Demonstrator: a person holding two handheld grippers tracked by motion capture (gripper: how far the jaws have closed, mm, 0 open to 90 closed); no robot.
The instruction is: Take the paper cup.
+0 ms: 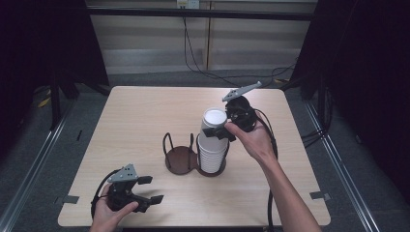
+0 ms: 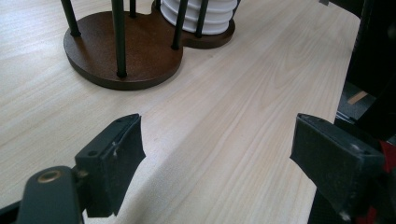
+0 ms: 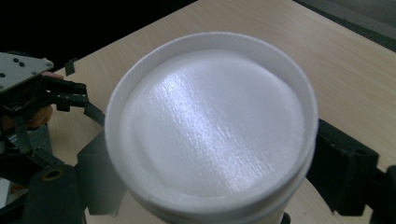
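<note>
A stack of white foam cups (image 1: 212,145) stands upside down in the right bay of a dark wooden two-bay holder (image 1: 180,159) with black rods. The holder's left bay is empty. My right gripper (image 1: 216,133) is shut on the top cup (image 3: 210,126), one black pad on each side just under its rim. The left gripper (image 1: 147,189) rests near the table's front left corner, open, with bare wood between its pads (image 2: 114,154). From there the holder's base (image 2: 121,51) and the lowest cups (image 2: 198,16) lie ahead.
The light wooden table (image 1: 145,111) is bare apart from the holder. Grey tape marks (image 1: 319,195) sit at both front corners. Cables (image 1: 203,63) run over the floor behind, and dark curtains flank both sides. The left gripper (image 3: 28,102) shows far off in the right gripper view.
</note>
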